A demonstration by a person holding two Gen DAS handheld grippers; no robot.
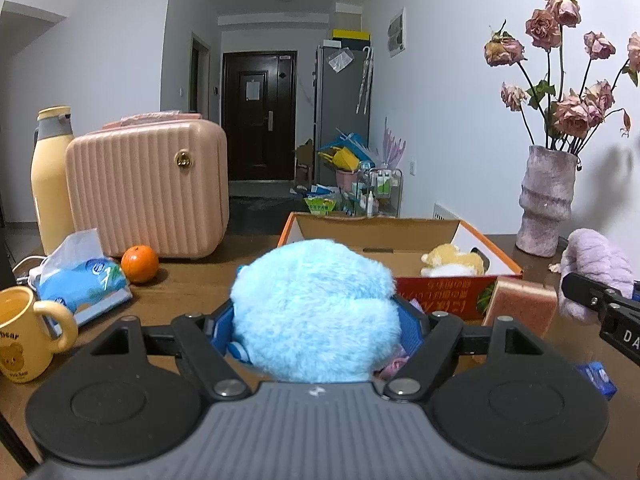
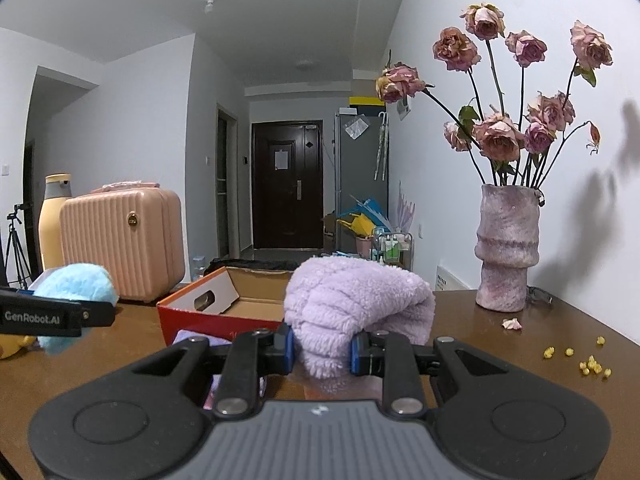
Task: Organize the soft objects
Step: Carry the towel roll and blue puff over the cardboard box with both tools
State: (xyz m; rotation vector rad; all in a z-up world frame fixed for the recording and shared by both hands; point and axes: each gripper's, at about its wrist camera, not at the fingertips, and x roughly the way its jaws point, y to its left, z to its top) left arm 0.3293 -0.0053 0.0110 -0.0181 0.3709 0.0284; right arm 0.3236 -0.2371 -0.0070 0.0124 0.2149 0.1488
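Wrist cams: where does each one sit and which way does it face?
Left wrist: sits on the left gripper, facing down the table to the hallway door; own fingers clamp a fluffy blue plush ball, right gripper at the edge.
Right wrist: sits on the right gripper, same heading; fingers clamp a lilac fleece bundle.
Shared: open orange cardboard box, pink ribbed suitcase, mottled pink vase of dried roses.

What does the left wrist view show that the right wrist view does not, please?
Only the left wrist view: a mug, an orange, a tissue pack and a yellow toy in the box.
Only the right wrist view: a tripod and yellow crumbs.
Both: the blue plush in the left gripper, the purple cloth in the right gripper, the suitcase and the vase.
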